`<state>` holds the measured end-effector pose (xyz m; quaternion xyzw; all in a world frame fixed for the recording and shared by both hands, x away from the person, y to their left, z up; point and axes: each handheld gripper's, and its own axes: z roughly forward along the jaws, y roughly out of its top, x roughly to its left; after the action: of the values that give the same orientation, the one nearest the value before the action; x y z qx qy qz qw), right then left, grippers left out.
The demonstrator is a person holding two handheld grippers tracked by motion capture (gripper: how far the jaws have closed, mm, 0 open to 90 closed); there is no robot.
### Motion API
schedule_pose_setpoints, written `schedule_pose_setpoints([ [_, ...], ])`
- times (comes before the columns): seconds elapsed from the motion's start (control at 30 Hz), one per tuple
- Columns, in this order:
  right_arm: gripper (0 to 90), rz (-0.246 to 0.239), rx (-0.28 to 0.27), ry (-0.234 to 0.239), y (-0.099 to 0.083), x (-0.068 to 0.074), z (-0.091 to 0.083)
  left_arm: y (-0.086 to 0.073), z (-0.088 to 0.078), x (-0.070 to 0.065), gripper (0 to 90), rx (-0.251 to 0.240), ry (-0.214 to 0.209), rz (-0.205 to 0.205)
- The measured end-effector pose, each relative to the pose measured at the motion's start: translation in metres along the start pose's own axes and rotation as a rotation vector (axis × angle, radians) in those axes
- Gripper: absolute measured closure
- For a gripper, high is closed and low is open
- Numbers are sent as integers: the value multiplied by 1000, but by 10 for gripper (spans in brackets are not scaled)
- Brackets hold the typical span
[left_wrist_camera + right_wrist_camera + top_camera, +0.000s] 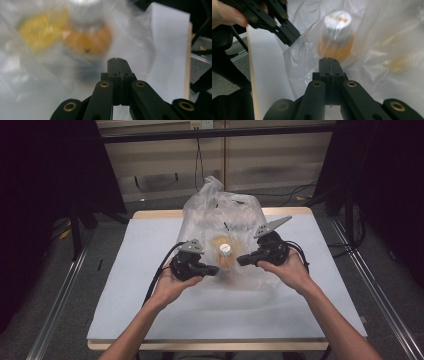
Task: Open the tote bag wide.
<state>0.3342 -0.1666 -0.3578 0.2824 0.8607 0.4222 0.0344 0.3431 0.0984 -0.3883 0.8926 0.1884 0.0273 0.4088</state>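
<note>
Holding one gripper in each hand, you face one clear plastic bag (222, 227) at the middle of the bench (150, 245), with one white-capped orange bottle (226, 255) inside. Your left gripper (216, 270) and right gripper (240, 261) point inward at the bag's near side, level, jaws closed on nothing.
</note>
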Motion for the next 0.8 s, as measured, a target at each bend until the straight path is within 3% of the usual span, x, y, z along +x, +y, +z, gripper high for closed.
schedule_pose_setpoints([
  [0.03, 900, 1, 3, -9, -4, 1, 2, -3, 4, 2, 900, 28, 11, 2],
  [0.07, 900, 23, 12, -2, -13, -1, 8, -11, 12, 5, 900, 55, -18, -14],
  [0.13, 900, 34, 22, 1, -22, -1, 15, -21, 21, 4, 900, 68, -16, -34],
  [0.2, 900, 36, 28, 1, -27, -1, 18, -26, 23, 5, 900, 77, -25, -39],
  [0.23, 900, 45, 35, 2, -35, -1, 23, -34, 28, 8, 900, 117, -11, -46],
  [0.33, 900, 56, 32, -7, -42, -3, 26, -41, 30, 15, 900, 154, -5, -41],
  [0.4, 900, 91, 35, -16, -55, -8, 31, -51, 33, 21, 900, 162, -11, -64],
  [0.57, 900, 120, 49, -28, -74, -24, 43, -68, 35, 27, 900, 184, -24, -79],
  [0.6, 900, 120, 49, -28, -74, -24, 43, -68, 35, 27, 900, 184, -24, -79],
  [0.7, 900, 184, 55, -46, -84, -40, 50, -69, 28, 25, 900, 157, -42, -87],
  [0.73, 900, 177, 76, -64, -86, -41, 53, -64, 22, 17, 900, 73, -71, -125],
  [0.77, 900, 170, 87, -68, -89, -43, 56, -59, 18, 15, 900, 61, -70, -93],
  [0.8, 900, 171, 87, -56, -91, -43, 57, -55, 14, 11, 900, 36, -69, -102],
])
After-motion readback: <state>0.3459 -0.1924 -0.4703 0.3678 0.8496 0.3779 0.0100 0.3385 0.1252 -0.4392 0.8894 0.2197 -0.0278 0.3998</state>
